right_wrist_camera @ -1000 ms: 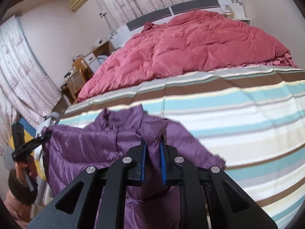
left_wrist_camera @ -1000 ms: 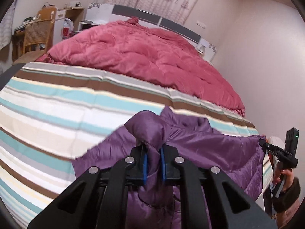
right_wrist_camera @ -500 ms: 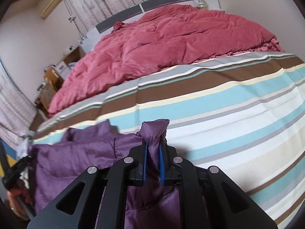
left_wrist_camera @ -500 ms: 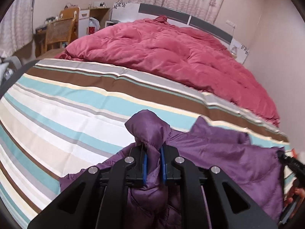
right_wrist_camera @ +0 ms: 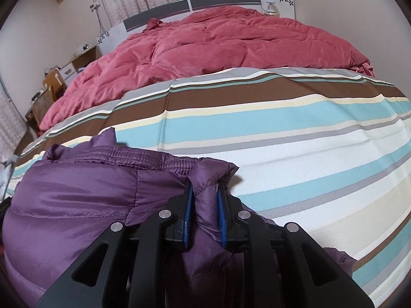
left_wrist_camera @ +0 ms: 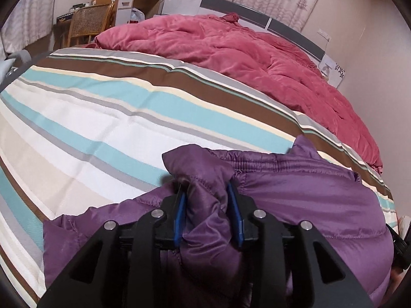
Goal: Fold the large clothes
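A purple puffer jacket point(left_wrist_camera: 321, 202) lies on the striped bedsheet point(left_wrist_camera: 102, 118) at the near edge of the bed. My left gripper point(left_wrist_camera: 206, 192) is shut on a bunched corner of it, low over the sheet. The jacket also shows in the right wrist view point(right_wrist_camera: 77, 197), where my right gripper point(right_wrist_camera: 204, 190) is shut on another bunched corner. The jacket's elastic hem runs between the two held corners. The rest of the jacket hangs under the grippers, hidden.
A red quilt point(left_wrist_camera: 244, 51) is heaped at the far half of the bed, against the headboard point(right_wrist_camera: 195, 2). A wicker chair point(left_wrist_camera: 87, 23) and a desk stand at the far left. A wall runs along the bed's right side.
Both grippers have moved forward and down over the bed, carrying the jacket corners; the jacket now lies further onto the sheet. Both jaws look slightly wider around the fabric.
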